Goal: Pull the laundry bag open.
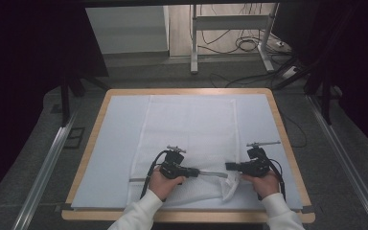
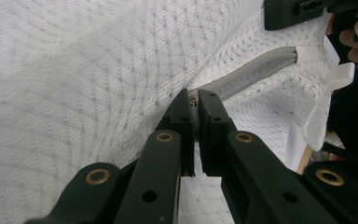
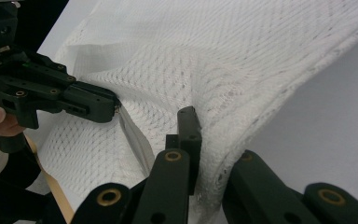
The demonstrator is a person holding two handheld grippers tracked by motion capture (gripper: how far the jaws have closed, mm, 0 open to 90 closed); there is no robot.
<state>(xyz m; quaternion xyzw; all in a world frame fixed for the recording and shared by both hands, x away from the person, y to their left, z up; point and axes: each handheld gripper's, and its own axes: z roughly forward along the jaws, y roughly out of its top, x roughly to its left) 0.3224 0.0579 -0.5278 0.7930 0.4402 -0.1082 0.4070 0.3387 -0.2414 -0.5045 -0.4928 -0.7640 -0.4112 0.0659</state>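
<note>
A white mesh bag (image 1: 191, 129) lies flat on the table, its grey zipper (image 1: 213, 174) running along the near edge. My left gripper (image 1: 200, 172) points right and is shut on the zipper's small metal pull (image 2: 195, 101). In the left gripper view the zipper (image 2: 256, 70) stretches away toward the right gripper (image 2: 272, 14). My right gripper (image 1: 227, 166) points left and is shut on a bunched fold of mesh at the bag's near right corner (image 3: 223, 140). One of its fingers is hidden under the cloth. The left gripper (image 3: 114, 108) faces it at the zipper (image 3: 133, 135).
The bag rests on a pale mat (image 1: 115, 143) covering a wood-edged table (image 1: 287, 143). A person's hands in white sleeves (image 1: 143, 211) come in from the near edge. Metal rails (image 1: 48, 167) flank the table; a desk frame and cables (image 1: 239, 43) stand beyond.
</note>
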